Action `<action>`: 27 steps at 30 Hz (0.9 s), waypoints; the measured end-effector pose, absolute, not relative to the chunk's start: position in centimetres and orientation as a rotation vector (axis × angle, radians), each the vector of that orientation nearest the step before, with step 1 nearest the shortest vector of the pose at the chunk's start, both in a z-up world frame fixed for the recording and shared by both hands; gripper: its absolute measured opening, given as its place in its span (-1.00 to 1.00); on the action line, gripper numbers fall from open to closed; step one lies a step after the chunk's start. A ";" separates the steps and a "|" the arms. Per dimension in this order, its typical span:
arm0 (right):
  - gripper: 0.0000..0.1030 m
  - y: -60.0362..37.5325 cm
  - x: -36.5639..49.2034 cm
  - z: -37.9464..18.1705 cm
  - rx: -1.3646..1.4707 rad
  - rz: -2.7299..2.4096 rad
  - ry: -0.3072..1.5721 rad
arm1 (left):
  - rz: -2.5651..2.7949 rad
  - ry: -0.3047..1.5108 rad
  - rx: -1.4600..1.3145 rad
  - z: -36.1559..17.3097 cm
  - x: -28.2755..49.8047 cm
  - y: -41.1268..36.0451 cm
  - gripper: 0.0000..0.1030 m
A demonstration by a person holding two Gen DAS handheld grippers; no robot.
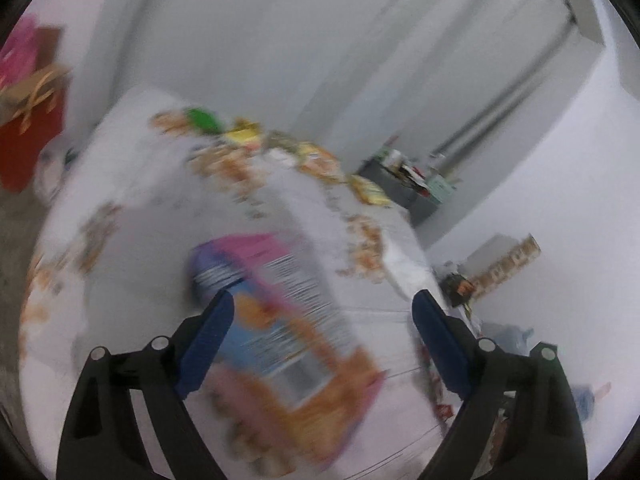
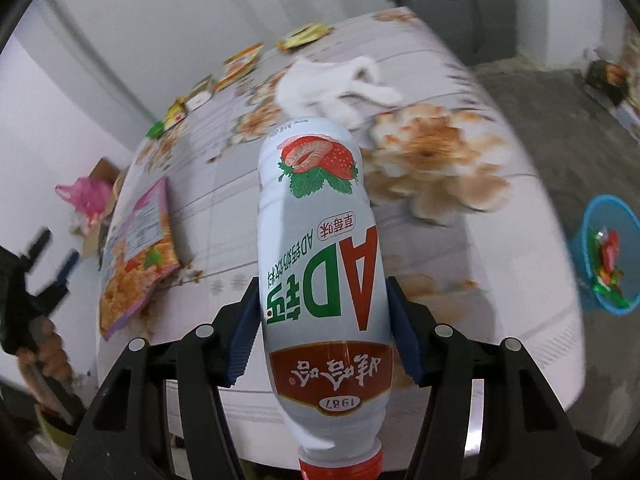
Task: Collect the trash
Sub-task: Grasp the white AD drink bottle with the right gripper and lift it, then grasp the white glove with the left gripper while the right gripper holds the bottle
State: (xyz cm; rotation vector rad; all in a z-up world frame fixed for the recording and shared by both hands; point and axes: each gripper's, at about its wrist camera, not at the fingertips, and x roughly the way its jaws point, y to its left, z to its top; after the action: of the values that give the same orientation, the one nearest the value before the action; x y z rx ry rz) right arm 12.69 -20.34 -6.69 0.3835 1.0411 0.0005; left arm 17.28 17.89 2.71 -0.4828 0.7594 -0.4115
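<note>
White bottle (image 2: 320,264), strawberry print, red cap; tablecloth (image 2: 440,208) orange-flowered; basket (image 2: 592,240) blue.

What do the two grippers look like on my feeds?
Both match. The left gripper has black angular linkage arms with round silver pivot pins, ending in dark blue ribbed fingers. The right gripper shows the same black frame, silver pins and blue ribbed fingers. No cables or markings are visible.
</note>
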 end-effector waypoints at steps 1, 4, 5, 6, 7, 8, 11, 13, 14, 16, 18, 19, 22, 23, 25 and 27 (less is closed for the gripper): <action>0.09 -20.8 12.4 -6.7 0.391 -0.012 1.034 | -0.448 0.773 -0.452 3.8 18.4 16.1 0.72; 0.09 -22.1 11.5 -6.6 0.394 -0.060 1.007 | -0.578 0.824 -0.435 5.7 21.3 11.8 0.72; 0.09 -22.6 11.2 -6.5 0.391 -0.078 0.995 | -0.615 0.850 -0.418 6.1 22.5 10.1 0.72; 0.09 -23.0 10.9 -6.4 0.392 -0.090 0.987 | -0.641 0.880 -0.384 6.5 23.9 7.8 0.72; 0.09 -23.3 10.8 -6.4 0.393 -0.098 0.980 | -0.653 0.895 -0.346 6.7 25.0 5.9 0.72; 0.09 -23.7 10.5 -6.4 0.398 -0.106 0.972 | -0.665 0.911 -0.301 6.6 26.1 4.1 0.72; 0.09 -25.0 9.7 -6.5 0.427 -0.126 0.946 | -0.673 1.038 -0.227 5.0 30.1 -1.9 0.72; 0.09 -25.4 9.5 -6.7 0.446 -0.122 0.936 | -0.665 1.178 -0.285 2.4 33.1 -5.1 0.72; 0.09 -25.7 9.3 -6.7 0.459 -0.119 0.929 | -0.651 1.239 -0.336 1.1 34.3 -6.3 0.72; 0.09 -25.9 9.1 -6.7 0.472 -0.114 0.922 | -0.569 1.344 -0.390 -1.8 36.9 -8.6 0.72; 0.09 -26.2 9.0 -6.8 0.481 -0.108 0.916 | -0.445 1.363 -0.365 -3.5 38.4 -10.3 0.72; 0.09 -26.3 8.9 -6.8 0.486 -0.103 0.914 | -0.385 1.346 -0.324 -4.1 39.0 -11.0 0.72; 0.09 -26.7 8.8 -6.9 0.504 -0.089 0.905 | -0.302 1.258 -0.161 -4.8 39.5 -13.8 0.72; 0.09 -26.8 8.7 -6.9 0.510 -0.086 0.902 | -0.286 1.226 -0.091 -4.8 39.3 -14.7 0.72; 0.09 -27.2 8.7 -7.0 0.523 -0.082 0.896 | -0.271 1.173 0.069 -5.3 38.5 -16.6 0.70; 0.09 -27.6 8.5 -7.0 0.533 -0.083 0.889 | -0.311 1.095 0.180 -5.5 37.1 -17.7 0.49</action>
State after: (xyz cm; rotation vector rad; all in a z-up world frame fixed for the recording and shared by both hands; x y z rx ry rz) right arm 8.50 -27.61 -7.02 0.5325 0.8886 -0.0831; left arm 37.15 -17.73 -5.52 0.1804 1.0946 -0.3109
